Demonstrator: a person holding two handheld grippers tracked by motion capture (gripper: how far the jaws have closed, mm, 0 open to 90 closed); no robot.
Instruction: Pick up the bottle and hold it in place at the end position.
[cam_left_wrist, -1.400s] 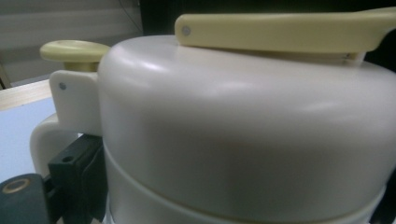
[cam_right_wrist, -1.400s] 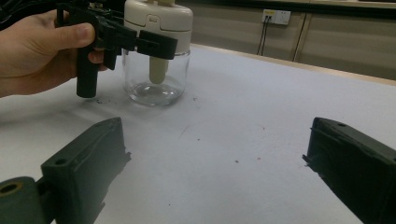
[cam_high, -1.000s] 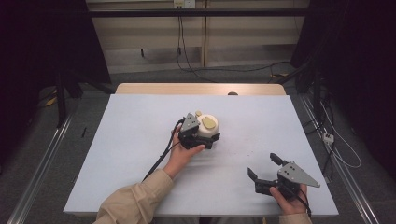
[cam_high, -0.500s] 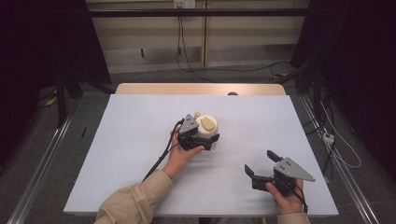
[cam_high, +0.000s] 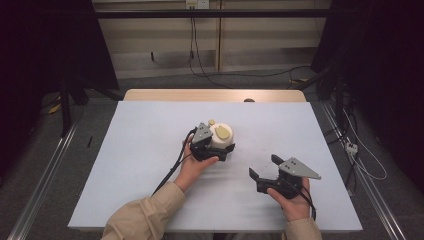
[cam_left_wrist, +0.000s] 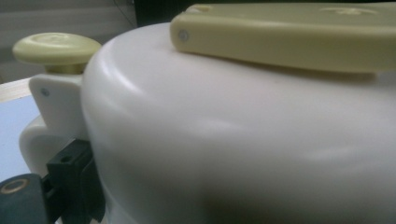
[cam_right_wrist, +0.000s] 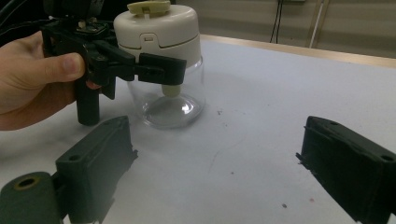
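Nearest the table's front edge, at about 5 o'clock in the high view: right gripper (cam_high: 264, 167), jaws spread wide, nothing between them, resting low over the white table (cam_high: 150, 150). Seen along those jaws in the right gripper view, a broad bare gap, with the chopper jar (cam_right_wrist: 161, 65) up ahead at roughly 11 o'clock.

Farther in, near the table's centre: left gripper (cam_high: 217, 150), clamped on the jar just under the white lid (cam_left_wrist: 210, 140), where lid meets clear glass bowl (cam_right_wrist: 170, 100). Firm-looking hold, judged from the right gripper view, with the black jaws pressed to both sides. Left hand (cam_high: 192, 167) wrapped round the handle behind it.

Jar standing upright on its base, long axis vertical, cream crank handle (cam_high: 221, 132) flat across the top, small cream knob (cam_left_wrist: 56, 49) poking up at the lid's edge. No clear front or back beyond that knob.

Key relation, as a judgement: jar well apart from the free gripper, up and left at 10 to 11 o'clock from it; left gripper already on it, so steadying done, and the top parts open to an approach from above by the right.
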